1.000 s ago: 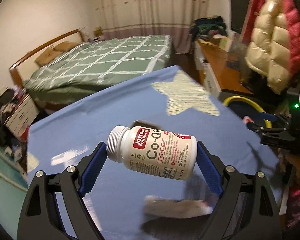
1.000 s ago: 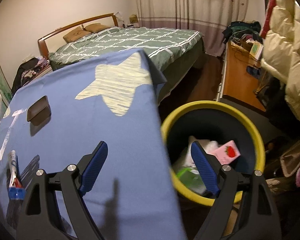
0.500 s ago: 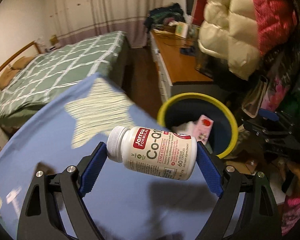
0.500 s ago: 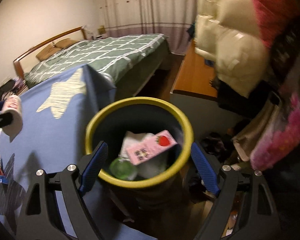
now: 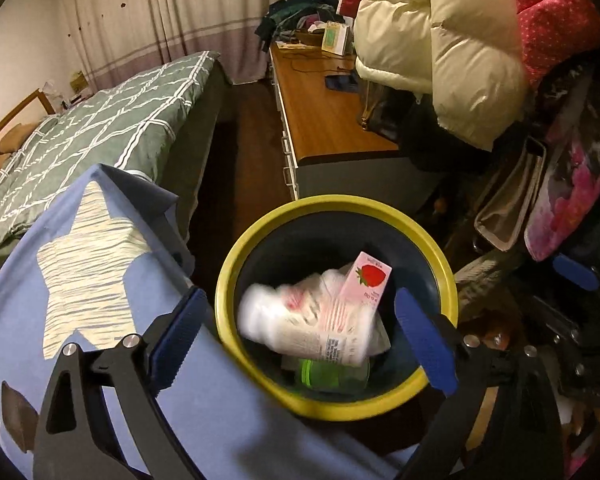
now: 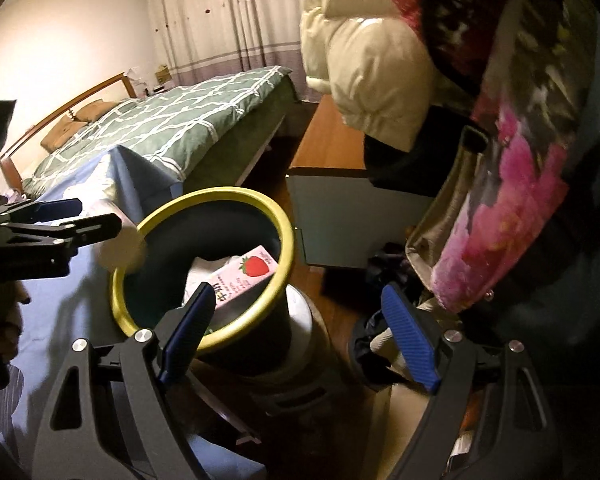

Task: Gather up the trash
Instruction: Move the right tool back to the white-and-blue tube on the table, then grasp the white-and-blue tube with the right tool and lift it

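My left gripper (image 5: 300, 332) hangs open over the yellow-rimmed dark bin (image 5: 428, 236). The white supplement bottle (image 5: 300, 328) is blurred between the spread blue pads, free of both, dropping into the bin. Inside lie a pink strawberry carton (image 5: 370, 280), white paper and a green item (image 5: 332, 376). My right gripper (image 6: 300, 332) is open and empty, just right of the bin (image 6: 276, 292), low over the floor. The left gripper (image 6: 60, 220) shows at the left of the right wrist view with the pale blurred bottle (image 6: 120, 248) at the bin's rim.
The blue cloth with a pale star (image 5: 88, 264) covers the table left of the bin. A green checked bed (image 5: 100, 128), a wooden desk (image 5: 324, 116), hanging puffy coats (image 5: 452, 40) and bags (image 5: 512, 200) crowd the room.
The left gripper swung from over the table to above the bin and opened; the bottle it held has left the pads and is falling in. The right gripper moved right, past the bin.
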